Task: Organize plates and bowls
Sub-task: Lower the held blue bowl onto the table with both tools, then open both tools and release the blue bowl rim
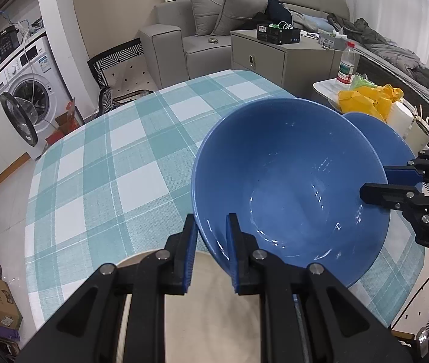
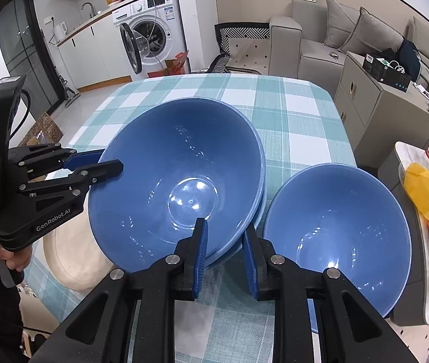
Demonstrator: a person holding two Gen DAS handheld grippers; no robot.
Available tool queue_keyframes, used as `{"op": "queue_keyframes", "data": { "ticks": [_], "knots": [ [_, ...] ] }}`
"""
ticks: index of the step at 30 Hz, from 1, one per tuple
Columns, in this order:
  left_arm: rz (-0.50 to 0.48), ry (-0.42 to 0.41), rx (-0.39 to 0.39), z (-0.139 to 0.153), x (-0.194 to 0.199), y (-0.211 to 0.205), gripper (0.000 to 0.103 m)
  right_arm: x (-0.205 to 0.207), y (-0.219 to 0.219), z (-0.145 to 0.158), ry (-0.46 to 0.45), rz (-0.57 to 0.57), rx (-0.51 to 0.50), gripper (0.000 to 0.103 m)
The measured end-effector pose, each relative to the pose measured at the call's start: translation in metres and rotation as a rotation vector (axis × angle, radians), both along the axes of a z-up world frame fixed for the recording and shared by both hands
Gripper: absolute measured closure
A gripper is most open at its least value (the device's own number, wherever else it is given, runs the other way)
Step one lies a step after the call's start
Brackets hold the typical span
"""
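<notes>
My left gripper [image 1: 211,242] pinches the large glossy blue bowl's [image 2: 181,163] rim, nested in another on the checked worktop [image 1: 108,151]; my right gripper [image 2: 223,242] is spread, rim between its jaws. Next: release, then the smaller blue bowl [image 2: 338,230].

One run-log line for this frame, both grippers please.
left gripper shut on large blue bowl rim | right gripper straddling opposite rim, grip unclear | small blue bowl beside | beige plate below left gripper

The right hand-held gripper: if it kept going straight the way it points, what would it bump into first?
Probably the big blue ceramic bowl. The right hand-held gripper straddles its near rim, one finger inside and one outside, so the bowl's wall lies directly ahead. The checked teal tablecloth comes after; depth is hard to judge.
</notes>
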State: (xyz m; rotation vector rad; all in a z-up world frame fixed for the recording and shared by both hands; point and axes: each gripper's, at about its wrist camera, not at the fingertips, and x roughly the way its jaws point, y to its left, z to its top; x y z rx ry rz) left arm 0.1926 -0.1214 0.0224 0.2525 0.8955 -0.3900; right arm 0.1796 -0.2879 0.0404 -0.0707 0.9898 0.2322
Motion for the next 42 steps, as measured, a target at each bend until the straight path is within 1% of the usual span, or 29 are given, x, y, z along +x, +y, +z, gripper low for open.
{"op": "queue_keyframes", "data": {
  "ticks": [5,9,13,16,20,26,30,34,36,37,40,41,42],
  "knots": [
    [0.002,0.002,-0.003,0.0,0.002,0.0,0.087,0.001,0.0,-0.002,-0.007,-0.005,-0.008,0.079],
    [-0.004,0.013,0.01,-0.004,0.002,-0.001,0.087,0.001,-0.002,-0.005,-0.005,-0.007,-0.007,0.079],
    [-0.002,0.018,0.002,-0.006,0.003,0.0,0.085,-0.001,-0.001,-0.004,-0.009,-0.005,-0.011,0.079],
    [-0.006,0.017,0.005,-0.007,0.003,-0.001,0.084,-0.001,-0.003,-0.003,-0.021,-0.008,-0.005,0.077],
    [-0.009,0.009,-0.007,-0.004,0.002,-0.002,0.084,-0.002,-0.003,-0.001,-0.044,-0.015,-0.024,0.074],
    [-0.012,0.003,-0.006,-0.002,0.001,-0.003,0.083,-0.002,-0.012,0.0,-0.052,-0.026,0.009,0.074],
    [-0.008,0.004,-0.002,-0.002,0.001,-0.004,0.079,-0.005,-0.011,0.002,-0.059,-0.005,0.005,0.074],
    [-0.008,-0.003,-0.008,0.002,0.0,-0.005,0.077,-0.007,-0.012,0.004,-0.065,-0.001,0.01,0.074],
    [-0.01,-0.008,-0.007,0.005,0.0,-0.006,0.074,-0.009,-0.015,0.006,-0.069,-0.003,0.02,0.065],
    [-0.015,-0.013,-0.009,0.007,-0.001,-0.007,0.069,-0.01,-0.017,0.008,-0.076,-0.006,0.029,0.064],
    [-0.028,-0.027,-0.026,0.015,-0.002,-0.009,0.065,-0.013,-0.024,0.016,-0.103,-0.024,0.044,0.06],
    [-0.029,-0.03,-0.037,0.018,-0.002,-0.009,0.065,-0.013,-0.026,0.018,-0.107,-0.029,0.05,0.054],
    [-0.032,-0.034,-0.05,0.021,-0.002,-0.01,0.063,-0.014,-0.028,0.021,-0.114,-0.033,0.059,0.052]
  ]
}}
